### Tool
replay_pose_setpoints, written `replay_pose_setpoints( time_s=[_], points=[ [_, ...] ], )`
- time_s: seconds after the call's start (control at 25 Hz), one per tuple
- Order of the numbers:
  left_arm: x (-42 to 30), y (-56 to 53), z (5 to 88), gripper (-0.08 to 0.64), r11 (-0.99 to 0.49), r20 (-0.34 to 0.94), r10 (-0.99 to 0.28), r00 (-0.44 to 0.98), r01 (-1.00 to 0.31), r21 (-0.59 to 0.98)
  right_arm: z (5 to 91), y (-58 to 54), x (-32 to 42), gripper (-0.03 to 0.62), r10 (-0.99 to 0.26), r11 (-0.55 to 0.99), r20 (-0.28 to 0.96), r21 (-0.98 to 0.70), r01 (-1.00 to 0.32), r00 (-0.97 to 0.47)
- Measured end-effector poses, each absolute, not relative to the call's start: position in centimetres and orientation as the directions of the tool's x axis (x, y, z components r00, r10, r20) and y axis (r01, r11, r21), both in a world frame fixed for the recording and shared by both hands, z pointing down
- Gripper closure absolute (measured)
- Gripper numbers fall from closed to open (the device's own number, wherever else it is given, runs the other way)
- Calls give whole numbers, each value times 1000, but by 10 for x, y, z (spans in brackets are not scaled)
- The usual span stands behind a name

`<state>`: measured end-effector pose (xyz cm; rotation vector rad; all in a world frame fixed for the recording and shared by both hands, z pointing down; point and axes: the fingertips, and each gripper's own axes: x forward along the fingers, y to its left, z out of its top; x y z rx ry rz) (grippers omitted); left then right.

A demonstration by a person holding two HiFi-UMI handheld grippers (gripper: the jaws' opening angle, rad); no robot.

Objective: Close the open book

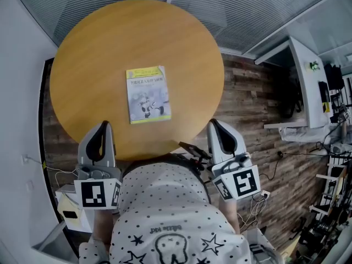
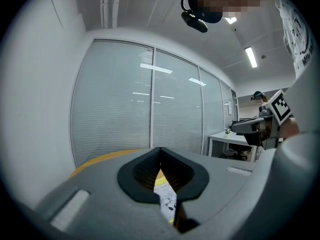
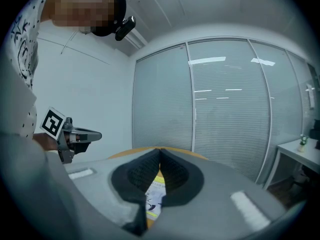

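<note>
A thin book (image 1: 147,94) with a yellow-green illustrated cover lies flat and closed in the middle of the round wooden table (image 1: 99,54). Both grippers hover at the table's near edge, short of the book and apart from it. My left gripper (image 1: 103,127) is shut with nothing in it, and so is my right gripper (image 1: 214,125). In the left gripper view the jaws (image 2: 160,150) meet at the tip, and the book (image 2: 166,194) shows through the gap below. The right gripper view shows the same: closed tips (image 3: 160,150) with the book (image 3: 154,198) beyond.
The table stands on a wood-plank floor (image 1: 247,109). A white desk (image 1: 305,81) and cables are at the right. A glass wall with blinds (image 2: 150,99) runs behind the table. The person's dotted shirt (image 1: 165,202) fills the bottom of the head view.
</note>
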<state>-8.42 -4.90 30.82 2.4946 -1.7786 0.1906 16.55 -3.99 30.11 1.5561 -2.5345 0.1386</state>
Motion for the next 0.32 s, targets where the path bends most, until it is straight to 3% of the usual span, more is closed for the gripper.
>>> replay_pose_setpoints(
  time_s=[0.32],
  points=[
    [-80, -49, 307, 551, -346, 138, -931, 339, -938, -29, 302, -39, 167, 588, -877, 450, 193, 8, -893, -440]
  ],
)
